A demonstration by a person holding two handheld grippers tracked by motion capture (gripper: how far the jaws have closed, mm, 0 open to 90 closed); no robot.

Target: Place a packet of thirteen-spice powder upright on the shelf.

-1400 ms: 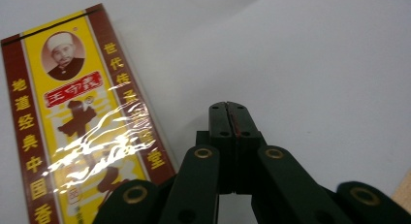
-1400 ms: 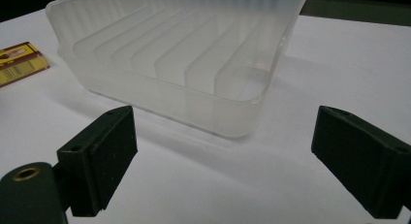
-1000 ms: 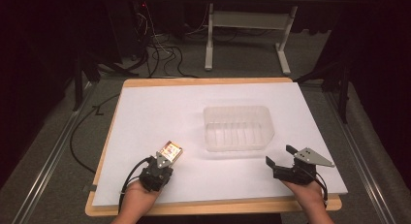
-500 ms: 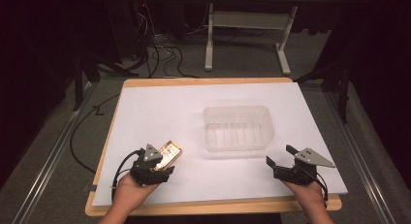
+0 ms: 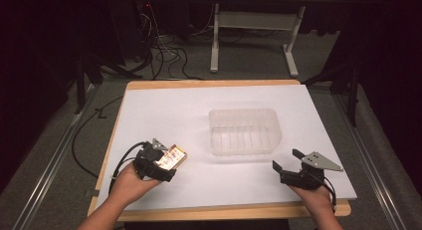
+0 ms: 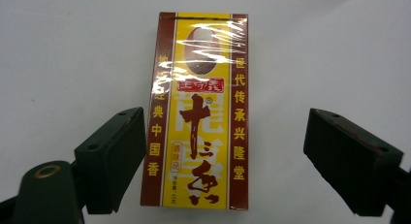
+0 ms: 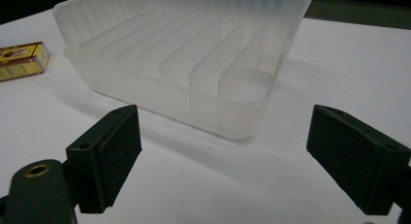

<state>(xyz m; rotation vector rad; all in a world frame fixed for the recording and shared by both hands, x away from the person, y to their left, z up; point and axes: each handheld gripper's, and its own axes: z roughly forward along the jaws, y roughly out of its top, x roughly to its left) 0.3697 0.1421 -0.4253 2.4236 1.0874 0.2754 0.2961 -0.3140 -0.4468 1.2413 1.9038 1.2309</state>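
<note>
A small yellow and dark-red box [image 5: 173,156] with printed characters lies flat on the white table top at the near left. My left gripper [image 5: 158,159] sits low over its near end. In the left gripper view the box [image 6: 201,112] lies lengthwise between the spread jaws of the left gripper [image 6: 225,124], close to the left jaw and well apart from the right one. A clear ribbed plastic container [image 5: 245,112] stands empty near the middle. My right gripper [image 5: 286,160] rests open near the front right, facing the container [image 7: 194,100]. Nothing is between the jaws of the right gripper [image 7: 224,120].
The white sheet [image 5: 164,115] covers a wooden board whose front edge [image 5: 224,210] lies just under both hands. Cables [image 5: 164,56] and a desk frame [image 5: 219,46] lie on the floor beyond the far edge. In the right gripper view the box [image 7: 22,60] shows left of the container.
My left hand has shifted a little left and pushed the gripper forward over the near end of the box. The box, the container and the right gripper stay where they were.
</note>
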